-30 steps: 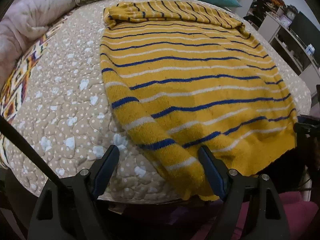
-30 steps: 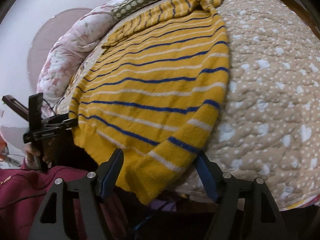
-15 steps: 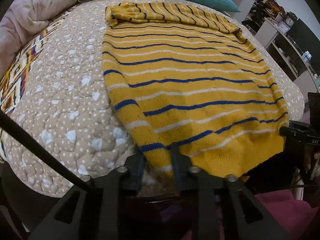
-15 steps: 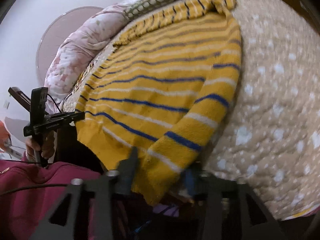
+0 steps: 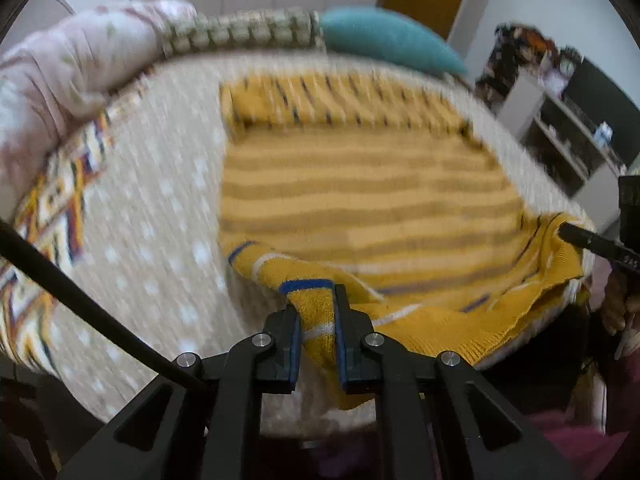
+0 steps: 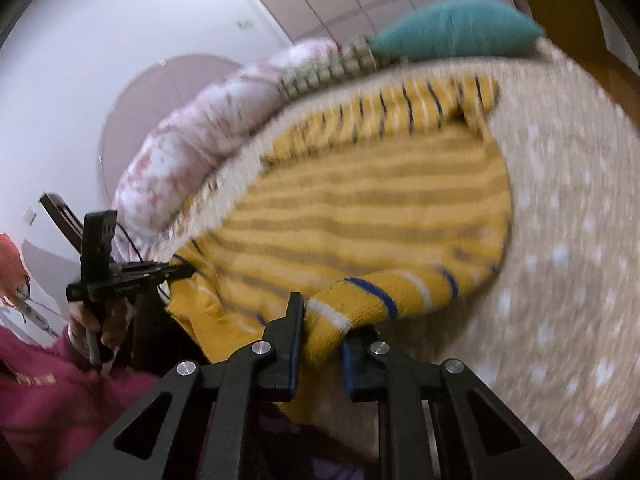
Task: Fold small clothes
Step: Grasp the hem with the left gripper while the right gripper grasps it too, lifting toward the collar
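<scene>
- Both grippers now pinch the yellow striped sweater [image 5: 372, 200]: my left gripper [image 5: 316, 320] has closed on one near corner, my right gripper [image 6: 322, 328] on the other.
- A second ago both were open with the hem flat on the quilted bedspread [image 5: 160, 216]; now it lifts off, so I judge the fold toward the teal pillow [image 5: 384, 40] is starting.
- Motion blur smears the stripes and far collar.
</scene>
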`<state>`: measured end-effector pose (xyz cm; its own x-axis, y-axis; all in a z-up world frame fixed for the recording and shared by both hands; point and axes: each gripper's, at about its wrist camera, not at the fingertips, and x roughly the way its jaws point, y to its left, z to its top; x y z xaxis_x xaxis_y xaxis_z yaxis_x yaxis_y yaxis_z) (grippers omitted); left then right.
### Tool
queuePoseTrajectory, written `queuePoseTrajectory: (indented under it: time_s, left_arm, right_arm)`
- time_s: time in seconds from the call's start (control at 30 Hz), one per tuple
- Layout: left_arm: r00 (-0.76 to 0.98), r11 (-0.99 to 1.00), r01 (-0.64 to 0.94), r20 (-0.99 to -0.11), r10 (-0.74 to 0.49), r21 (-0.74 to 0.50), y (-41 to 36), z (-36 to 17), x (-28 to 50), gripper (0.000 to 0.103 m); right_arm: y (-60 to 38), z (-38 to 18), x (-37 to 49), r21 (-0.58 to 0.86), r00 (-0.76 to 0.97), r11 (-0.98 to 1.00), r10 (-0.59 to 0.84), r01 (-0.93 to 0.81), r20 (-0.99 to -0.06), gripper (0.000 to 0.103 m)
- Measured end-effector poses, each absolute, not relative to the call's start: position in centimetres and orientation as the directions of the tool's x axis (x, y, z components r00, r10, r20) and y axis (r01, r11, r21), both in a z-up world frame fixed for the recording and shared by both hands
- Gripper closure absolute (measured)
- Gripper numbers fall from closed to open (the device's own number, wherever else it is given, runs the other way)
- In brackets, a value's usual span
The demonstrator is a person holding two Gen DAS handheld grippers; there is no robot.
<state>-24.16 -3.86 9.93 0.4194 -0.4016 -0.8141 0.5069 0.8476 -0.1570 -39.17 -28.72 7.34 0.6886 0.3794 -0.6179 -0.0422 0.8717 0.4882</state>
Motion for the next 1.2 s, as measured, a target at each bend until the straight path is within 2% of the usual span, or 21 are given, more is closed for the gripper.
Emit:
queuePoseTrajectory:
  time_s: [0.23, 0.57, 0.8, 1.0, 1.2]
  left_arm:
    - [0.548, 0.895, 0.42, -0.744, -0.382, -0.15, -4.1, 13.1, -18.7, 0.091]
    - [0.577, 0.913, 0.389, -0.739, -0.347, -0.125, -7.2, 13.6, -10.1, 0.092]
    - [0.575, 0.923, 0.378, -0.761, -0.3, -0.078, -10.1, 12.4, -4.0, 0.092]
    - [0.521, 0.923, 0.361, -0.792, -0.318, -0.133, -11.8, 10.5, 1.6, 0.092]
    - [0.508, 0.924, 0.347, -0.796, -0.33, -0.161, -12.8, 8.9, 5.4, 0.091]
  right_arm:
    - [-30.2, 11.9, -34.2, 0.446, 0.795, 0.895, 0.291, -0.03, -0.531, 0.085]
    - [-33.4, 13.5, -25.4, 0.395, 0.826, 0.915, 0.164, 0.076, -0.539, 0.089]
    - [-36.3, 13.2, -20.1, 0.389, 0.826, 0.912, 0.118, 0.129, -0.552, 0.09]
    - [-39.9, 10.8, -15.3, 0.407, 0.796, 0.887, 0.079, 0.219, -0.6, 0.091]
    - [-42.3, 8.8, -12.5, 0.456, 0.792, 0.848, 0.072, 0.272, -0.606, 0.092]
